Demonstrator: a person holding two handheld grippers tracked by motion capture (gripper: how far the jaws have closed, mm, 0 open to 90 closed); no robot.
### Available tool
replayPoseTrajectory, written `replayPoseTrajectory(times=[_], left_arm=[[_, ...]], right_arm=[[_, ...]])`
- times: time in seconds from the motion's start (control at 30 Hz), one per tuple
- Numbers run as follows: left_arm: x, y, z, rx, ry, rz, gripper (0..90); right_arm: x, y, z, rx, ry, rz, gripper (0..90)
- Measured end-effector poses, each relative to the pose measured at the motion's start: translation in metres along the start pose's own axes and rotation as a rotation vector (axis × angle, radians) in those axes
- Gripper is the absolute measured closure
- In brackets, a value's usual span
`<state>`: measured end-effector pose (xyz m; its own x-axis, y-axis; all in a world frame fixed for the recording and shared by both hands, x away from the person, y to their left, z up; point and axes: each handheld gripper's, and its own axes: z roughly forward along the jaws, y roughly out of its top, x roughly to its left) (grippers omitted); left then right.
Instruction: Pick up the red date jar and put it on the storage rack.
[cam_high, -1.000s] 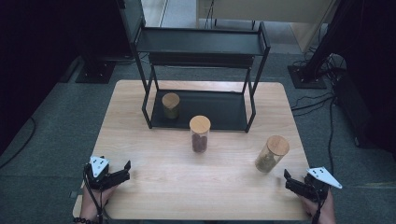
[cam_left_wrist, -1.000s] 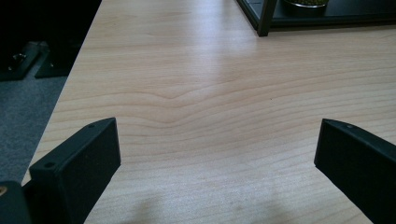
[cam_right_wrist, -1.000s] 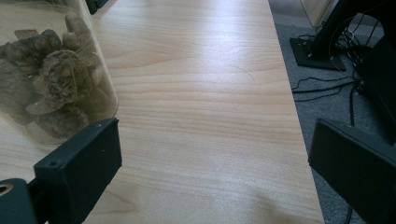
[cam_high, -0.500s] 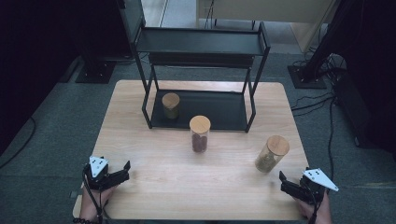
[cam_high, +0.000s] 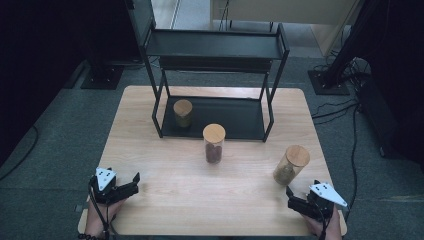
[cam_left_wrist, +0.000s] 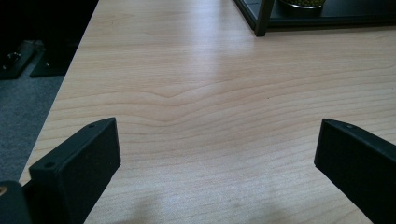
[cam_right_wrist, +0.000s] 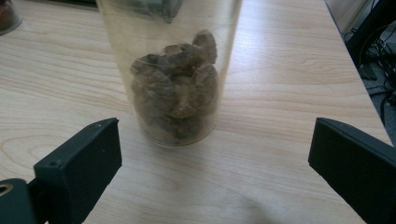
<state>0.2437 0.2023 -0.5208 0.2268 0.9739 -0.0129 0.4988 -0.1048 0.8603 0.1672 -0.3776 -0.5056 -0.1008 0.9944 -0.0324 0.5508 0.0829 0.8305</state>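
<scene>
Wooden table (cam_high: 165, 150), three jars (cam_high: 291, 165), two tools (cam_high: 294, 200)

Black two-jaw tool (cam_high: 131, 183) with grey triangular top plate.

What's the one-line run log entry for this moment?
right gripper: open, facing jar of brown lumps | left gripper: open over table | no contact

Jar (cam_right_wrist: 175, 74) top cut off
</scene>
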Motion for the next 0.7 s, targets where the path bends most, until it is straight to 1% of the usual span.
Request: replayPoseTrajectory(times=[0.13,0.37,0.5,0.7], left_arm=[[-0.001,0.0,0.0,-0.001,-0.001,0.007,0.6],[0.0,0.0,0.0,-0.002,-0.007,0.006,0.6],[0.0,0.0,-0.001,-0.002,-0.008,0.01,0.6],[0.0,0.0,-0.001,-0.006,-0.011,0.007,0.6]], right_arm=[[0.007,0.001,-0.001,-0.005,0.006,0.006,2.4],[0.021,0.003,0.0,-0.007,0.024,-0.008,2.4],[0.029,0.002,0.002,-0.004,0.035,-0.014,2.3],[0.04,0.002,0.006,-0.001,0.054,-0.021,2.4]])
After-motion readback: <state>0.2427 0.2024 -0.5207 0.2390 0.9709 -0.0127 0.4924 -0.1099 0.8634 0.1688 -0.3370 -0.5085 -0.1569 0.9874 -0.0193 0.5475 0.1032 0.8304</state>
